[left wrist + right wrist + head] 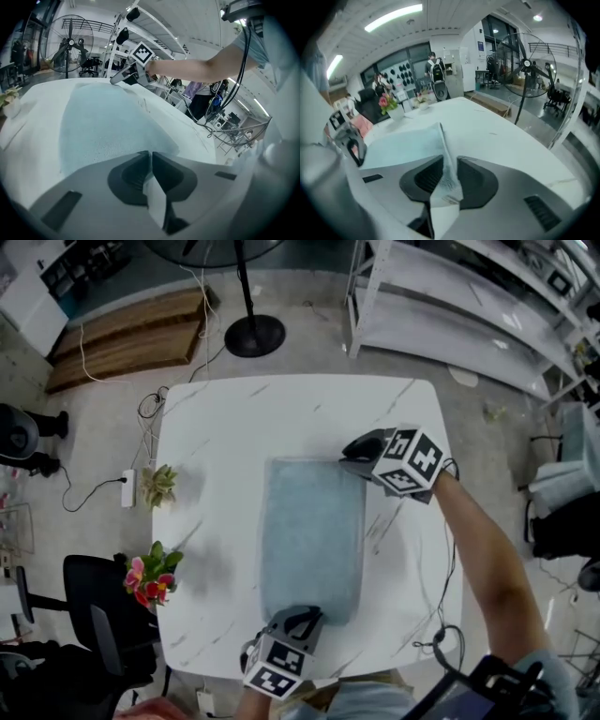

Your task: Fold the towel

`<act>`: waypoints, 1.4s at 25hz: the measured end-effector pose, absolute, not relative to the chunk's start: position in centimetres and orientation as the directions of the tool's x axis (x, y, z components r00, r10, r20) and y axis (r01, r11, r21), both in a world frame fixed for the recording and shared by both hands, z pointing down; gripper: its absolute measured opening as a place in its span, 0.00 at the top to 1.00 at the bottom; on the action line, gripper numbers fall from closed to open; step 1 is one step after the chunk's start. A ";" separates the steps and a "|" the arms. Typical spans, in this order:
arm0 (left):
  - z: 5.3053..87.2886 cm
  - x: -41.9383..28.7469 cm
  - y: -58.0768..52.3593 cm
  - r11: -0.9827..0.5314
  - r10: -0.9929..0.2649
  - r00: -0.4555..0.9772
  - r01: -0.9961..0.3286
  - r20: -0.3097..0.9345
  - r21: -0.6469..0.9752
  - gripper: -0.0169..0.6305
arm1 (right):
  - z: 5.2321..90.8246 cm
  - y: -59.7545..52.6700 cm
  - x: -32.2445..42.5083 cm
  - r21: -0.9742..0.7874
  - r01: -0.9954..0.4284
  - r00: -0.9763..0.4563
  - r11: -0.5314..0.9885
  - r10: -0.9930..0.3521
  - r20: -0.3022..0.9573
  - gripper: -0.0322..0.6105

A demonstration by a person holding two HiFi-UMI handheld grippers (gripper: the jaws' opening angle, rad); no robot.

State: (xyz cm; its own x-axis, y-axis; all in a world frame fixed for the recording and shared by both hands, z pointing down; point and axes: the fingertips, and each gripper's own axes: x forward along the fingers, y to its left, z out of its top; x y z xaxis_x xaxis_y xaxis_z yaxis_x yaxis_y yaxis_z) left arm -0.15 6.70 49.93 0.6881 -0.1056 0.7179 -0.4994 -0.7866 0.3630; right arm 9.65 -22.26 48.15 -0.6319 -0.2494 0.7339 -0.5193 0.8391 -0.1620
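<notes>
A light blue towel point(312, 535) lies as a long rectangle on the white marble table point(216, 427). My left gripper point(302, 615) is at the towel's near edge, shut on a thin fold of the cloth point(108, 126); its jaws point(151, 153) are almost together. My right gripper point(361, 448) is at the towel's far right corner. Its jaws point(450, 161) stand slightly apart, with a raised ridge of towel point(408, 145) loose between them. The left gripper view shows the right gripper point(124, 77) across the towel.
A small potted plant point(159, 486) and a pot of flowers point(150, 577) stand along the table's left edge. On the floor are a fan stand point(253, 334), a black chair point(94, 615), a power strip point(128, 488) and metal shelving point(450, 306).
</notes>
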 end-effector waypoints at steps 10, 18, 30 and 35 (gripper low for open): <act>49.5 0.3 6.8 -0.788 -0.113 0.710 -0.490 0.695 0.373 0.93 | 49.7 -21.0 10.6 -0.585 -0.420 -0.653 0.694 0.217 0.726 0.48; 49.6 0.2 6.4 -0.789 -0.100 0.722 -0.477 0.684 0.388 0.93 | 49.9 -19.4 6.3 -0.695 -0.279 -0.571 0.663 0.468 0.675 0.47; 46.4 -1.1 5.9 -0.768 -0.185 0.735 -0.522 0.652 0.371 0.92 | 48.3 -18.1 6.2 -0.609 -0.259 -0.526 0.750 0.419 0.740 0.82; 44.1 -3.7 5.3 -0.729 -0.293 0.689 -0.609 0.663 0.311 0.92 | 44.9 -17.3 5.2 -0.407 -0.229 -0.471 0.884 0.265 0.841 0.82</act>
State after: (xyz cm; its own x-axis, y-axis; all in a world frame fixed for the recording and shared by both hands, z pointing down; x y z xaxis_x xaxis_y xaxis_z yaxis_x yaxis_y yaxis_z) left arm -3.71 5.27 44.13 0.6889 -0.2927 0.6632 -0.6094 -0.7293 0.3111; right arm 5.24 -17.35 44.88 -0.4714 0.2647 0.8413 -0.2290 0.8844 -0.4066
